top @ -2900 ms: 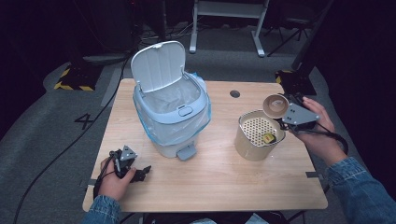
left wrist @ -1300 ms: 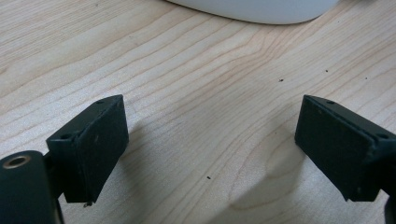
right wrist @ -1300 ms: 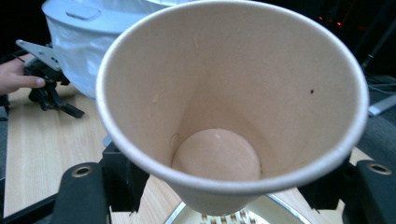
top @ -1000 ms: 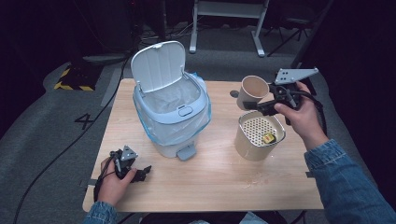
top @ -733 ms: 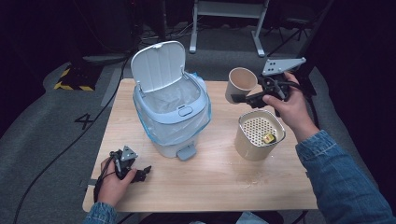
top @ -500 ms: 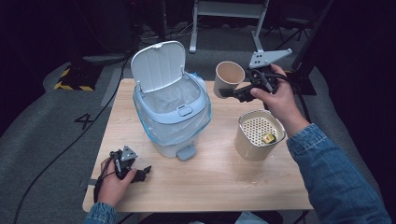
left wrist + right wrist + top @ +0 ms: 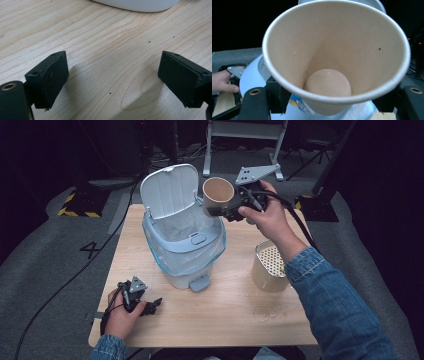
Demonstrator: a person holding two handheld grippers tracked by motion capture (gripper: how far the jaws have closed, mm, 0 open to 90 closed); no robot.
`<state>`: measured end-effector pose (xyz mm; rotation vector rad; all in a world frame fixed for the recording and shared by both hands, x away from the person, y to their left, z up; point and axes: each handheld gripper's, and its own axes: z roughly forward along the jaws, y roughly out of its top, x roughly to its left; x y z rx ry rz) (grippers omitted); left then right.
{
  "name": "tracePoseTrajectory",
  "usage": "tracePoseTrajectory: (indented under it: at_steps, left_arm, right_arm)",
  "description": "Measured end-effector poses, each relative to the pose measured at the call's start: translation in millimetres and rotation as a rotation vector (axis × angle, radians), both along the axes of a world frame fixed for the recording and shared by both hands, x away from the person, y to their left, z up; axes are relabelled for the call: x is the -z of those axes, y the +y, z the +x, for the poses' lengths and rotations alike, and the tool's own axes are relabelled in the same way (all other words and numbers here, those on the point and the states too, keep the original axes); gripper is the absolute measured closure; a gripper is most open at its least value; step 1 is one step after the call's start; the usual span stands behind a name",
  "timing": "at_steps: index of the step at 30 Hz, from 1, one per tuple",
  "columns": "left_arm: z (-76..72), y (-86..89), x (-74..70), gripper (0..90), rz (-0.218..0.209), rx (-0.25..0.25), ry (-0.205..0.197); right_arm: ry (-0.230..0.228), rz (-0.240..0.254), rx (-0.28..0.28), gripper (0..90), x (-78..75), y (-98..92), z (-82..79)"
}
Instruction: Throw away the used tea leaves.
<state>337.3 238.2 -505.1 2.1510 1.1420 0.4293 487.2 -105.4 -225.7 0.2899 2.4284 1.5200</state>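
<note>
High view: carrying step, by the look of it. Tan paper cup, empty and tipped on its side, clamped in the right gripper, held in the air just above the open white-and-blue pedal bin with its clear liner, beside the raised lid. Next move likely calls for centring over the liner's mouth, then spreading the jaws for a clean drop. Left gripper resting low on the pale wooden table.

Left gripper view: black jaws wide apart, nothing between, bare wood beneath.

Right gripper view: cup mouth-on, dry brown inside, a dark speck on the wall, printed label low outside; jaws pressing both flanks.
</note>
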Motion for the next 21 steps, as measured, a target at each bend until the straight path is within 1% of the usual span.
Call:
tracePoseTrajectory:
  at_steps: [5, 9, 12, 15, 18, 20, 21]
  left_arm:
    - [-0.2, 0.1, 0.0, 9.9, -0.001, 0.0, 0.001]
    - [-0.2, 0.0, 0.1, 9.9, -0.002, 0.001, 0.0]
    - [-0.2, 0.0, 0.1, 9.8, -0.002, 0.001, 0.0]
    - [-0.3, 0.1, -0.1, 9.8, 0.0, 0.001, 0.002]
    - [-0.3, 0.2, -0.1, 9.8, 0.0, 0.004, -0.001]
    - [-0.5, 0.3, -0.1, 9.8, 0.0, 0.004, -0.001]
    - [-0.6, 0.5, -0.1, 9.8, 0.001, 0.006, -0.001]
  right_arm:
    - [0.008, 0.0, -0.012, 29.3, 3.2, 20.5, 6.0]
    - [0.013, -0.024, -0.015, 29.2, 6.9, 33.1, 9.3]
    - [0.027, -0.021, -0.024, 29.2, 10.7, 42.2, 11.6]
    - [0.035, -0.031, -0.027, 29.2, 14.7, 52.2, 13.9]
    - [0.049, -0.051, -0.029, 29.2, 20.5, 61.8, 16.8]
    - [0.072, -0.068, -0.026, 29.3, 24.8, 66.4, 17.8]
    - [0.083, -0.089, -0.023, 29.3, 27.4, 69.0, 17.6]
